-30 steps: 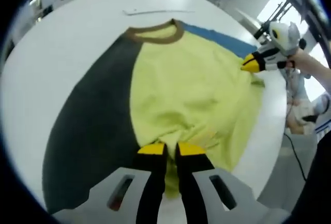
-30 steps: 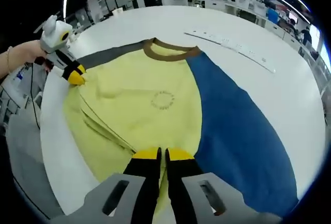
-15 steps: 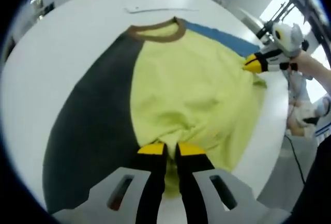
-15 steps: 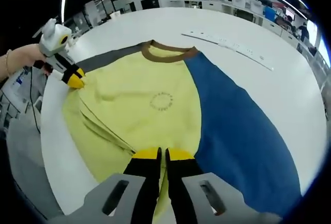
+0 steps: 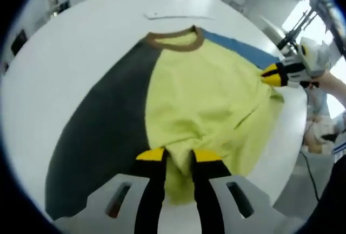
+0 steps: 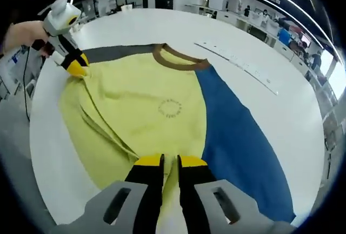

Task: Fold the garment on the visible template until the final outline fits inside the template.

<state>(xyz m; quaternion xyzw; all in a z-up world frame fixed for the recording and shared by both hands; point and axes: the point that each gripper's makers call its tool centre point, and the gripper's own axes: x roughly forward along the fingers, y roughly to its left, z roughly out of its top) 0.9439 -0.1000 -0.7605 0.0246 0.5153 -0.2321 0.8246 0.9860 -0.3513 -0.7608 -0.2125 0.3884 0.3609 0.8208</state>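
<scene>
A soft yellow garment (image 5: 205,99) with a ribbed brown collar (image 5: 175,40) is lying across a smooth white round surface (image 5: 70,45). The cloth is rumpling into shallow folds near its lower hem and along one side, where several layered edges are showing in the right gripper view. A faint circular print (image 6: 170,108) is sitting on the chest.

Under the garment, two flat panels are spreading out from the collar: a dark grey panel (image 5: 102,126) on one side and a blue panel (image 6: 243,147) on the other, both long, smooth and widening toward the near edge of the surface. The yellow cloth is lying on top of both, covering the seam between them. A thin pale strip (image 6: 240,66) is lying on the bare surface beyond the collar, well apart from the garment.

The left gripper (image 5: 173,155), black with yellow tips, is standing with its jaws a little apart, and a bunched fold of the yellow hem is sitting in the gap between them; whether the jaws are pressing on it cannot be told. In the right gripper view it is appearing at the far side edge of the garment, its yellow tip touching the cloth, with a hand behind it.

The right gripper (image 6: 171,162) is showing its jaws nearly together, a narrow ridge of yellow hem rising between the tips, so it is pinching the garment's lower edge. In the left gripper view it is touching the garment's far side edge.
</scene>
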